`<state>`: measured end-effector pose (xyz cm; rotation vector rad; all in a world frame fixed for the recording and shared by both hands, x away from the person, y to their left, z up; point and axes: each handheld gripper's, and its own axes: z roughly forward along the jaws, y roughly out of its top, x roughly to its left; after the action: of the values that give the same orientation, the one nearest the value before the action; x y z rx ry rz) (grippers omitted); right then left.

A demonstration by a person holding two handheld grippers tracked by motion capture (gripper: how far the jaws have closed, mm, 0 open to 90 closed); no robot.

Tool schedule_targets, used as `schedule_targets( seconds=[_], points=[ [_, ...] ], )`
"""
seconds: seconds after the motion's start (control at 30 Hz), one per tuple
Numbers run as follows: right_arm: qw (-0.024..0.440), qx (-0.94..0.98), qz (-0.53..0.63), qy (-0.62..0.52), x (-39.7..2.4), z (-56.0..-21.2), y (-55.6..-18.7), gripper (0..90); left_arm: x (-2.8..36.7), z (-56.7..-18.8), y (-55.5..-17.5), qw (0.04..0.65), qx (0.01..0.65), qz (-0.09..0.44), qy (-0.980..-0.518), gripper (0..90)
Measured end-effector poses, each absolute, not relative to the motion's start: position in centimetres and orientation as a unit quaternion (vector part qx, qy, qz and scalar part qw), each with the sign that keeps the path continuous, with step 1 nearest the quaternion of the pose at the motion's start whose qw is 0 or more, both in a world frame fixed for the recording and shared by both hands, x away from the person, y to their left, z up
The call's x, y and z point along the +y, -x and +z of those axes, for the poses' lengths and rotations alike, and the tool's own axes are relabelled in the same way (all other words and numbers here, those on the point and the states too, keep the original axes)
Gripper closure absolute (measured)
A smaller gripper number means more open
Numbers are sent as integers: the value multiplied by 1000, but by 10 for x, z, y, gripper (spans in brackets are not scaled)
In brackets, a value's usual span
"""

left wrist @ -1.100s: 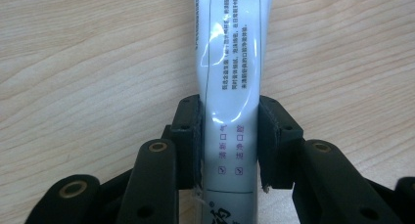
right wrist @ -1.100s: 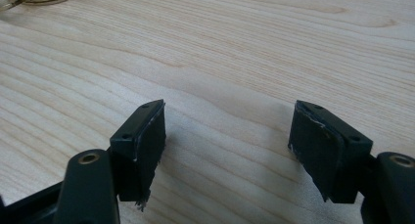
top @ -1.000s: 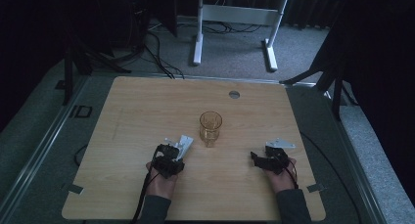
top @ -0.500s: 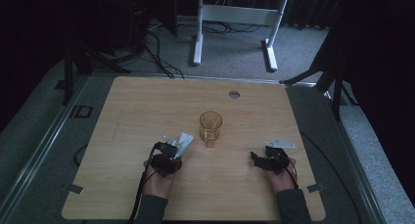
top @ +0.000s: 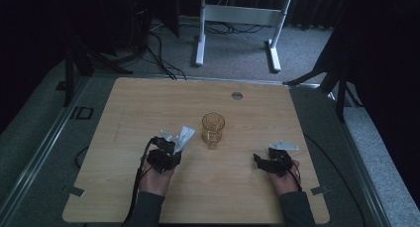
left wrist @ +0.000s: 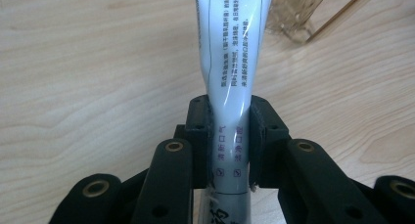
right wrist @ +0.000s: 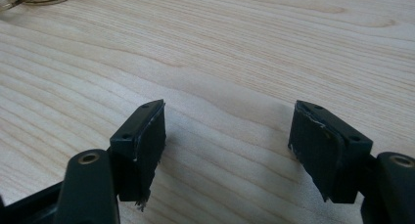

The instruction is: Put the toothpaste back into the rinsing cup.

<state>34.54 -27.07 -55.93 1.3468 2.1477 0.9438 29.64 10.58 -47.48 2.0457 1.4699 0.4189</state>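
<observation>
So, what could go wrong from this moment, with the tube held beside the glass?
The left gripper pinches the white tube near one end, so the long free part may sag or swing. That end points toward the amber glass, which stands close by; a careless move could knock it over. The right gripper is open, away from it.

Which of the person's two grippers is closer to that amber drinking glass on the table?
The left. The left gripper, shut on a white tube, sits just beside the glass, the tube's end close to it. The right gripper stands open, farther off on the glass's other side.
</observation>
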Motion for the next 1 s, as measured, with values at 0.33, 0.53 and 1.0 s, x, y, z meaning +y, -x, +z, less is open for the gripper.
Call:
schedule_targets(
  seconds=[0.33,0.53,1.0],
  points=[
    [216,775,341,-486,-271,-559,-345,293,115,-463,-299,330,537,157,-760,742],
    [217,775,341,-486,-271,-559,-345,293,118,-459,-301,339,532,162,-759,742],
    [216,775,341,-487,-271,-559,-345,293,122,-459,-310,359,516,168,-760,743]
  ],
)
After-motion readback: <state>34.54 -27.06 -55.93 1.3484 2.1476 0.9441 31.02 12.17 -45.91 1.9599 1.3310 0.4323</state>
